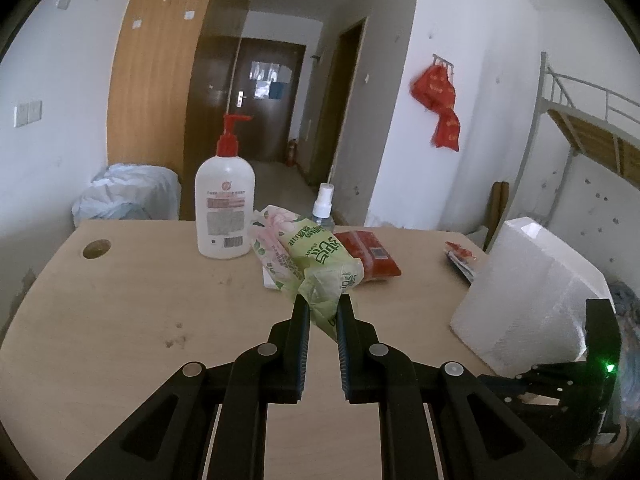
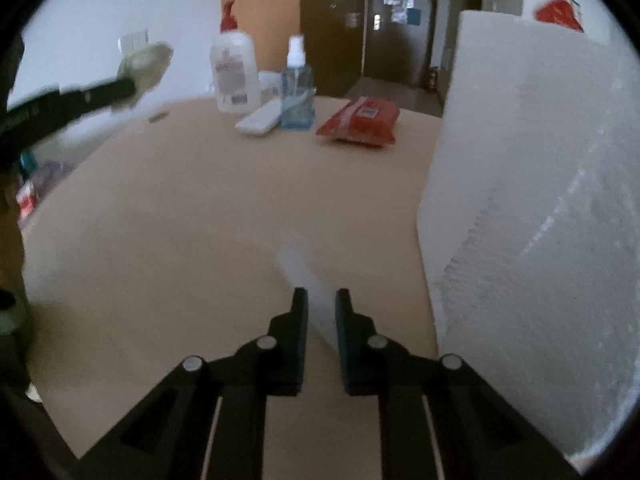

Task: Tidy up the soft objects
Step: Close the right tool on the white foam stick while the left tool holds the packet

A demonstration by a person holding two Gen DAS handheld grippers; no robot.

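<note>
Your left gripper (image 1: 323,304) pinches the crinkled plastic end of a green tissue pack (image 1: 324,264), lifted above the wooden table (image 1: 140,300). Your right gripper (image 2: 321,300) pinches a thin translucent film beside the white, textured tissue bundle (image 2: 532,200).

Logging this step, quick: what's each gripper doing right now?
Left gripper: closed on the green tissue pack, lifted.
Right gripper: closed on a thin white wrapper edge beside the white package.

White walls (image 1: 452,20), dark door (image 1: 264,92), wooden panel (image 1: 160,80), bunk bed frame (image 1: 580,120)
</note>
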